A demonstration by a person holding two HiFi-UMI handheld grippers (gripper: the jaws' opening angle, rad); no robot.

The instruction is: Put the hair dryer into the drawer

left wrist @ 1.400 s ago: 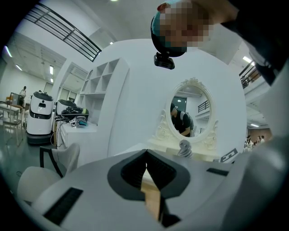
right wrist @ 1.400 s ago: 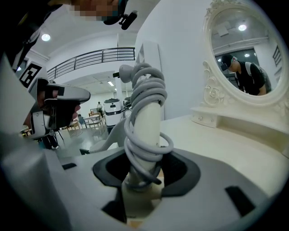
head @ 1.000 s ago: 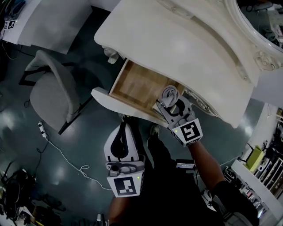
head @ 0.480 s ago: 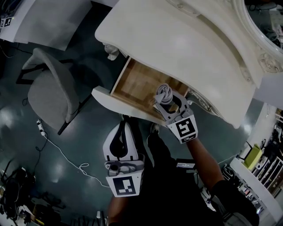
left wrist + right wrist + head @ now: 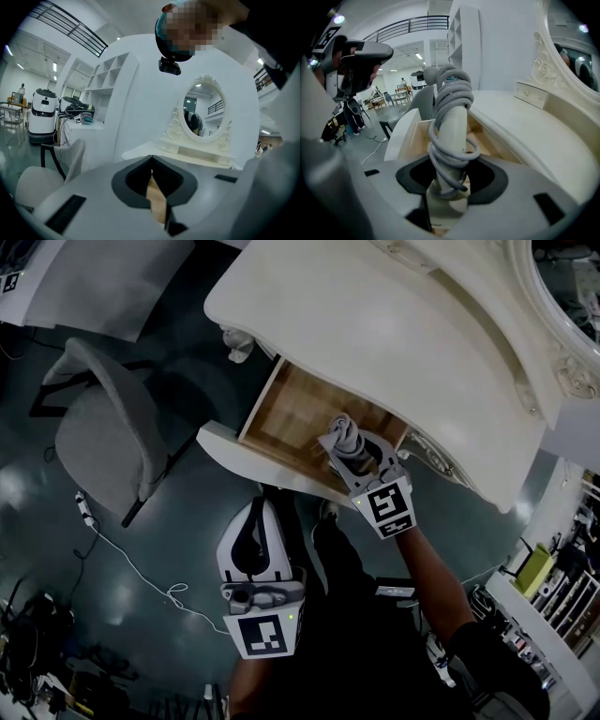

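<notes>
The grey hair dryer, its cord wound round the handle, stands between the jaws of my right gripper, which is shut on it. It hangs over the right end of the open wooden drawer of the cream dressing table. In the right gripper view the cord-wrapped handle rises from my right gripper, with the drawer wall just behind. My left gripper hangs lower, in front of the drawer front and apart from it. In the left gripper view my left gripper has its jaw tips together with nothing held.
A grey chair stands left of the drawer. A white cable trails over the dark floor. The oval mirror frame sits on the table's back. Shelves with small items line the right edge.
My right gripper has carried the hair dryer lower and further over the drawer, tipping more steeply downward. The left gripper has hardly shifted.
</notes>
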